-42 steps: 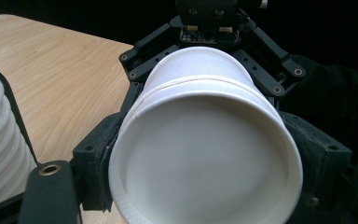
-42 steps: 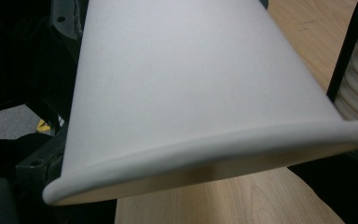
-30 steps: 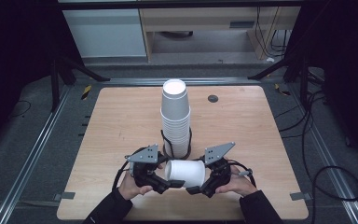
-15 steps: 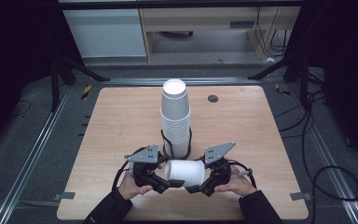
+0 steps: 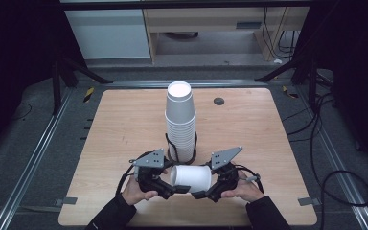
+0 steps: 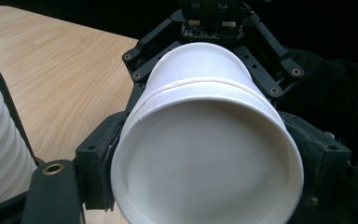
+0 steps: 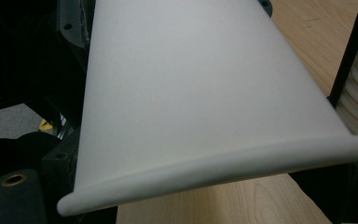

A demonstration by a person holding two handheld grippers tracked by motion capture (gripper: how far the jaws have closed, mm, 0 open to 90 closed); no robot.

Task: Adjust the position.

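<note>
Near the table's [image 5: 124,124] front edge, just in front of the cup stack [image 5: 180,122], both grippers hold white cups lying on their side between them.

Left to right:
- Left gripper [image 5: 175,188]: fingers [image 6: 93,170] clamped on the base end of the cups; the left gripper view looks at the flat base of the outer cup [image 6: 207,154]. A seam shows farther along, so a second cup [image 6: 198,60] sits nested with it, pointing at the right gripper.
- Nested pair [image 5: 191,177]: horizontal, off the table, just in front of the stack, apparently not touching it.
- Right gripper [image 5: 200,194]: jaws have just been closing, with the rim end of the cups between them. Right gripper view has the cup wall [image 7: 200,93] and rolled rim [image 7: 214,172] right at the lens; own pads are hidden, so can't tell if they press yet. High view suggests they sit against the cup.

What it means: my read is the right side is taking its grip so the two nested cups can be pulled apart. Separation not started; seam looks tight.

Versus the earlier high views: hands, cups and stack sit in the same places, nothing shifted on the table. Only change is the right jaws narrowing. The dark disc [image 5: 219,101] far behind the stack is unmoved.

Risk: squeezing harder could crush the rim.
</note>
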